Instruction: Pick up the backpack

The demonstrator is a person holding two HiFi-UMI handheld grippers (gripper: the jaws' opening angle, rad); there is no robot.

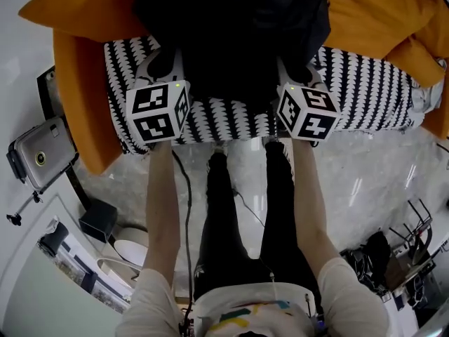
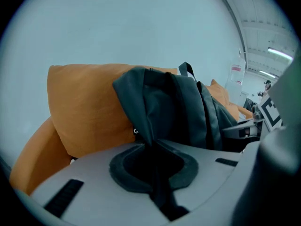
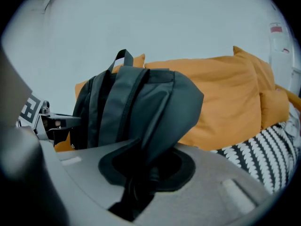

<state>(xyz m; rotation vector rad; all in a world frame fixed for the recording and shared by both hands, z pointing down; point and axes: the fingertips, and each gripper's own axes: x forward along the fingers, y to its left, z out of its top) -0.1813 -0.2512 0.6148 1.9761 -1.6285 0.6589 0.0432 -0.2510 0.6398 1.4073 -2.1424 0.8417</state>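
Observation:
The black backpack (image 1: 231,27) stands on a black-and-white patterned seat (image 1: 365,90), against orange cushions (image 1: 84,9). My left gripper (image 1: 170,65) is at the bag's left side and my right gripper (image 1: 295,72) at its right side. In the left gripper view a fold of the backpack (image 2: 178,109) runs down between the jaws of the left gripper (image 2: 153,147), which is shut on it. In the right gripper view the right gripper (image 3: 141,161) is likewise shut on a fold of the backpack (image 3: 141,102). The top handle sticks up in both gripper views.
An orange pillow (image 3: 235,98) leans behind the bag against a pale wall. A silver camera on a stand (image 1: 41,153) is at the left of the floor. A cable (image 1: 186,195) trails down beside my legs. Dark gear (image 1: 379,258) sits on the floor at lower right.

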